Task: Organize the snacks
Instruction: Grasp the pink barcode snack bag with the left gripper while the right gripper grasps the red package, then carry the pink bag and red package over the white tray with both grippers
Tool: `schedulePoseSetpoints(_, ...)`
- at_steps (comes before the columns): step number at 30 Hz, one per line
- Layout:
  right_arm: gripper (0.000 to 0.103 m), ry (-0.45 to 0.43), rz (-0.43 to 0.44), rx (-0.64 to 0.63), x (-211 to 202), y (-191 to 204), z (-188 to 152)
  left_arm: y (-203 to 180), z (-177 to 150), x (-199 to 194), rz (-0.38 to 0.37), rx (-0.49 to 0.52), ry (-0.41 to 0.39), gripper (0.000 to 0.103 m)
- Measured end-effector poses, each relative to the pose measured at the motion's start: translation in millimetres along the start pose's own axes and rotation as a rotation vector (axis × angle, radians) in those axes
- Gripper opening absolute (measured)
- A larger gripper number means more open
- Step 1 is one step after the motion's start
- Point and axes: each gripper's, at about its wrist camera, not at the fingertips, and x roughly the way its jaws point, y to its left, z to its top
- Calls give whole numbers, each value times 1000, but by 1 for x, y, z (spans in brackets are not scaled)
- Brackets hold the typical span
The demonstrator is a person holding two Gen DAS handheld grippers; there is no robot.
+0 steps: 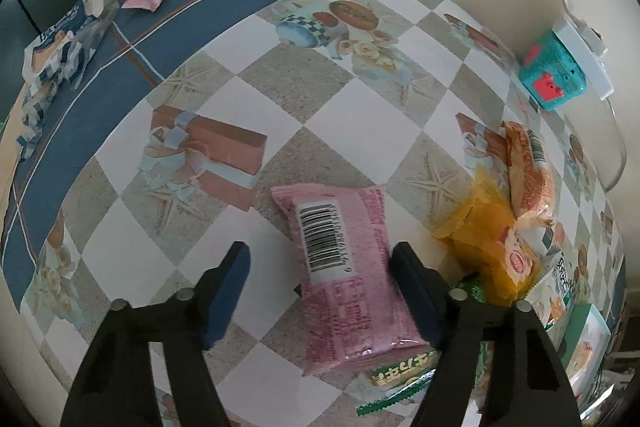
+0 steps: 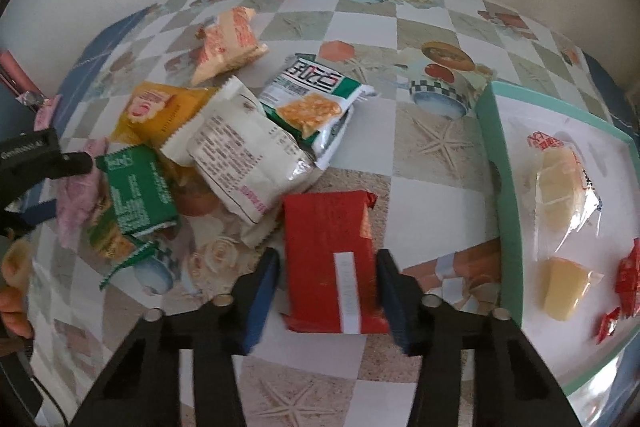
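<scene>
Your left gripper [image 1: 320, 291] points steeply down over the checked-cloth bench [image 1: 352, 131]. Its jaws stand partly open: the right pad touches the flat pink foil snack packet [image 1: 344, 279], barcode side up, and the left pad stands clear of it.

Your right gripper [image 2: 328, 297] brackets the red foil snack packet [image 2: 332, 259]. Its jaws are narrow, both pads at the packet's edges; you cannot tell from the blur whether they press.

Loose heap beyond it: white paper-look pouch [image 2: 244, 163], green packet [image 2: 138, 189], yellow packet [image 2: 160, 111]. The teal-rimmed white tray [image 2: 500, 187] at right holds clear-wrapped pale cakes [image 2: 560, 187].
</scene>
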Motion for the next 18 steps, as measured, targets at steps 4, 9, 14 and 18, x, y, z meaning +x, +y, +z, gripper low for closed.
schedulePoseSetpoints(4,42,-4,3,-2,-1,-1,0,-8,-1,-2,-5,23,0,45)
schedulePoseSetpoints(9,42,-9,6,3,-4,-1,1,-11,-3,-6,-14,30,-4,39)
schedulePoseSetpoints(14,42,-33,18,15,-18,-3,2,-5,0,-18,-23,15,-24,39)
schedulePoseSetpoints(18,42,-67,24,21,-37,-4,4,-2,-1,-40,-33,9,-63,39)
